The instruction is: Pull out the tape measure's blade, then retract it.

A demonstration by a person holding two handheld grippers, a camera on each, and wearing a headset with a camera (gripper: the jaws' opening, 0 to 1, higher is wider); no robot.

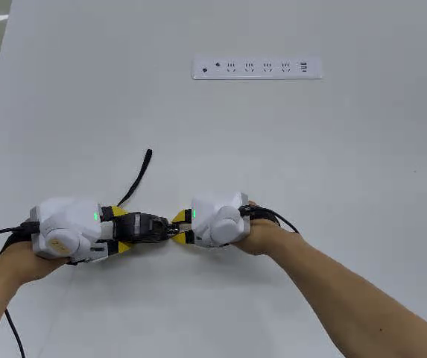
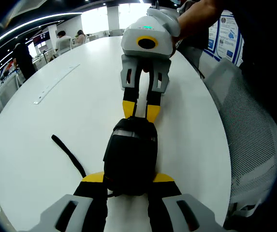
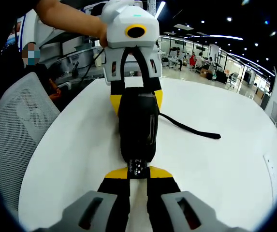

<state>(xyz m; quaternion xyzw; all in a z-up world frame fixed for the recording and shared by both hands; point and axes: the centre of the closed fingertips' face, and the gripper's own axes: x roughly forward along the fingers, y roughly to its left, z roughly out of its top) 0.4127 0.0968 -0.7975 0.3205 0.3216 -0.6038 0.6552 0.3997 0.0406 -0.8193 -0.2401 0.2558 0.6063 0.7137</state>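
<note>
Black tape measure (image 1: 147,227) lies on the white table (image 1: 288,164), low and left of centre in the head view, directly between the 2 grippers. The left gripper (image 1: 121,229) has its yellow-tipped jaws clamped on either side of the case. The right gripper (image 1: 179,227) faces it from the other end, its jaws pinched together on the case's front end; the blade tip there is too small to make out. A black strap (image 1: 137,177) trails away from the case. A white power strip (image 1: 256,68) lies well apart.
</note>
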